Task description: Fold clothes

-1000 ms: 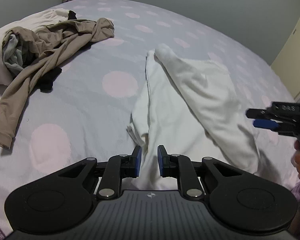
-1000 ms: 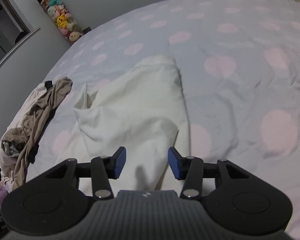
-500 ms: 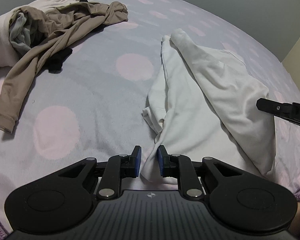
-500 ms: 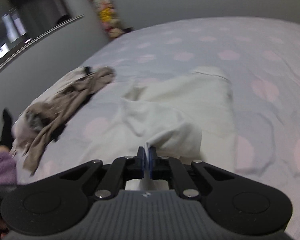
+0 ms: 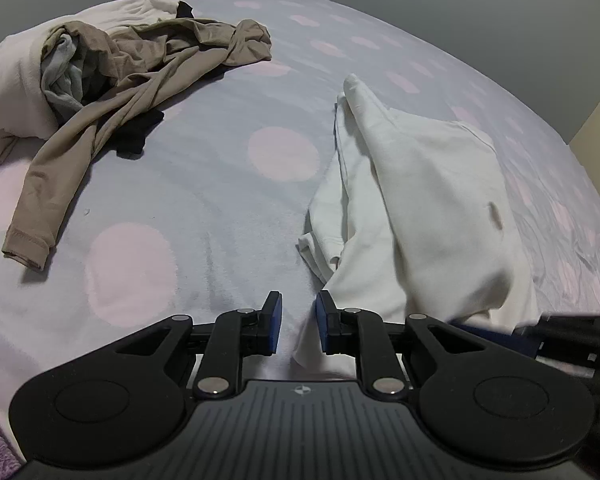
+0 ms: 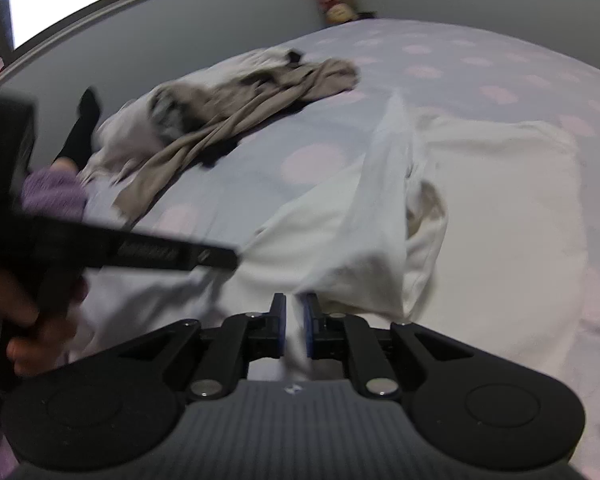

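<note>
**On the bed: soft white top, both grippers at its near hem**

On the dotted bedsheet (image 5: 220, 184) the white top (image 5: 428, 200) lies half-folded, right of a tan shirt (image 5: 140, 80) pile. Left gripper (image 5: 298, 326) has a narrow gap w/ a cloth edge between the pads; a firm pinch can't be told. Right gripper (image 6: 294, 326) is opening slightly, cloth in the gap, a fold lifted off it. Fabric looks light, limp, prob. slips from a loose pinch. Best hold: hem corners, doubled layers, deep in the pads.
</note>
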The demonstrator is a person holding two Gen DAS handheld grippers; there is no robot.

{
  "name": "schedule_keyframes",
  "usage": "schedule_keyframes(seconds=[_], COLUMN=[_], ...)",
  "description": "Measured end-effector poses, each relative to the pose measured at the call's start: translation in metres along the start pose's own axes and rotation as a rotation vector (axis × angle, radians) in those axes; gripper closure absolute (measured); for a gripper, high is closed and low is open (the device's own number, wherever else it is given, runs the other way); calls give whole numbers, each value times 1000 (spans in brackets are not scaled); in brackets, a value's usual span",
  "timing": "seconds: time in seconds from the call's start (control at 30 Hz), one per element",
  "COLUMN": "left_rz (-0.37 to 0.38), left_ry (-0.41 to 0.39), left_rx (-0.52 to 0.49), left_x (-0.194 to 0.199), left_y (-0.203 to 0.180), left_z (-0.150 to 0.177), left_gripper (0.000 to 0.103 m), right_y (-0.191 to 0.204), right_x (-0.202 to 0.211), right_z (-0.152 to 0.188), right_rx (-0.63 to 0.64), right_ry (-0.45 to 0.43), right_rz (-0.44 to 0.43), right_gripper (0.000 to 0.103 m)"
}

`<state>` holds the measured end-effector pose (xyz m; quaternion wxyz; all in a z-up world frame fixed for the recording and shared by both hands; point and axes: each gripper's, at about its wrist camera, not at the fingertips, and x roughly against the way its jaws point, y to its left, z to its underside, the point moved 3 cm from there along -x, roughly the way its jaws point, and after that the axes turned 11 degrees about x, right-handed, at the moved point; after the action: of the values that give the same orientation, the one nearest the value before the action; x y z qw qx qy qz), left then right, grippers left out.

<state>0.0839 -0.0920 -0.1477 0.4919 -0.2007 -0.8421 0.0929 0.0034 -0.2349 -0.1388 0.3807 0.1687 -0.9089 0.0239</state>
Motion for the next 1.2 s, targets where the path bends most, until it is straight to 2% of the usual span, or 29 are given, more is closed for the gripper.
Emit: schedule_keyframes(seconds=[0.17,0.27,0.4,0.5,0.77,0.93,1.2], left_rz=[1,1,2,6,0,6,8], left_ry=[2,-4,-14,-19,-16,-9,-3], left_rx=[9,4,-1,-15,-45,-35,-24], left_x=[0,2,4,5,3,1,0], left_y=[3,3,2,0,-3,0,1], left_z=[0,-1,-2,-1,1,0,1], left_gripper=[86,86,86,86,86,86,86], right_y=[11,9,0,-10,-42,-51,-52], right_x=[2,11,28,36,32,27,12], right_z=[3,2,0,-4,-2,4,2], right_rx=[47,45,34,29,-82,-132,-194], right_ry=[10,-17,-72,-107,-98,-80,-98], right_rz=[-17,-20,41,126,239,246,176], right_gripper=[90,90,88,70,56,48,50])
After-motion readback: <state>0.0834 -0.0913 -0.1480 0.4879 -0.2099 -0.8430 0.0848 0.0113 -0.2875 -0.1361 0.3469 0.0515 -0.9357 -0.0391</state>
